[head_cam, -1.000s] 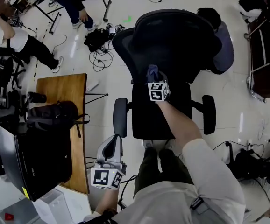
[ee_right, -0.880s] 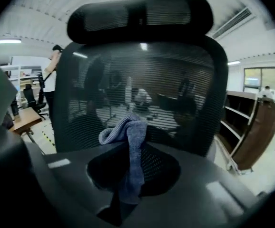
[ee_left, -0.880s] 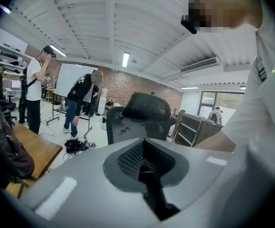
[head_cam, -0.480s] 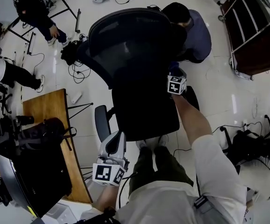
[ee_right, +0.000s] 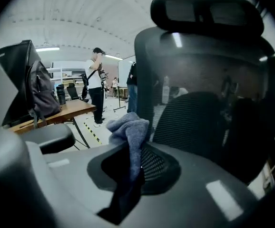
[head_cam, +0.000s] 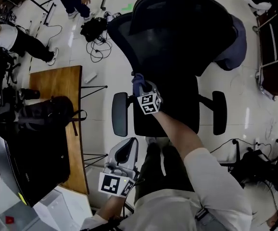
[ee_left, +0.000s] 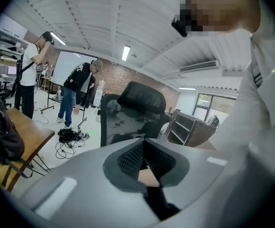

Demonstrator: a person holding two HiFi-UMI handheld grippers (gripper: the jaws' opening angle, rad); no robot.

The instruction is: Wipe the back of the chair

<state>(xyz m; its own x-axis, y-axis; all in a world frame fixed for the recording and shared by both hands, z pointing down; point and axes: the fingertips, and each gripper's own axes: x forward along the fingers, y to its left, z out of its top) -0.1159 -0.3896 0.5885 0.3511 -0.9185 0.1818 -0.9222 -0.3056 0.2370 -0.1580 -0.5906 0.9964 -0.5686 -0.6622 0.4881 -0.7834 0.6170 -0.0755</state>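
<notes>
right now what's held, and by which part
The right hand-held gripper pinches the cloth low down, bunched top free. The left hand-held gripper holds nothing.

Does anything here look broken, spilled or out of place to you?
Nothing looks broken or spilled. The black mesh office chair stands upright; the right hand-held gripper holds a blue cloth at its backrest's edge. Only tangled black cables litter the floor.

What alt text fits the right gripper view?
The right gripper pinches a crumpled blue-grey cloth close to the back of a black mesh office chair. A wooden table and standing people are behind, left.
</notes>
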